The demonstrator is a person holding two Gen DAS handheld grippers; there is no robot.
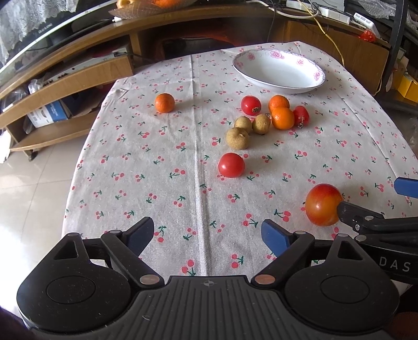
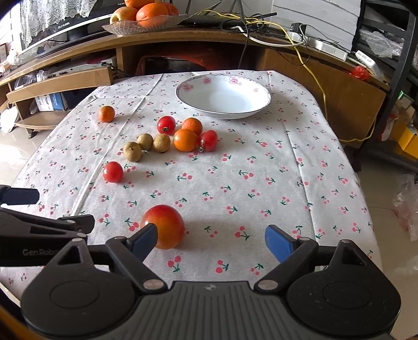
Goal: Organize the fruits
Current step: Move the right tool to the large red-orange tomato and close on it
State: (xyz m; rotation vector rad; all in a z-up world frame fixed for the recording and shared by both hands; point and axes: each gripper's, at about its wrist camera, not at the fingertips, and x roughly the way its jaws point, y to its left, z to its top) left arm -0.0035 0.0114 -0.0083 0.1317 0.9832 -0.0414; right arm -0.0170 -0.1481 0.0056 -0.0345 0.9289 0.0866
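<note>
Fruits loose on the cherry cloth, both claws spread wide

Fruits lie scattered over a table under a cherry-print tablecloth [image 2: 261,183]. A white floral-rimmed bowl [image 2: 223,98] sits at the far end with no fruit visible in it.

Nearest the grippers: a large red-orange fruit [image 2: 164,226], yellowish on its upper side, alone at the near part of the cloth. Kind unclear; plum or nectarine perhaps.

Right gripper [image 2: 211,239]: jaws spread wide, nothing between them. Its left finger sits at the near side of the red-orange fruit, overlapping it in its own camera; from the left wrist view the black finger tip meets the fruit's edge. Actual contact cannot be told. The right finger is well apart from the fruit.

Left gripper [image 1: 207,232]: jaws likewise wide apart, gripping nothing, only bare cloth between the blue pads. It hovers just beside the right gripper.

Mid-table cluster: three brown longans [image 2: 145,146] close together, two small oranges [image 2: 188,134] touching, and a cherry tomato either side: one [image 2: 166,125] behind the longans, one [image 2: 208,140] against the nearer orange. A third cherry tomato [image 2: 112,171] sits alone, nearer than the longans. A lone small orange [image 2: 106,114] lies well apart at the far left.

Behind the table, a glass dish of larger fruit [image 2: 146,15] on a wooden cabinet.
</note>
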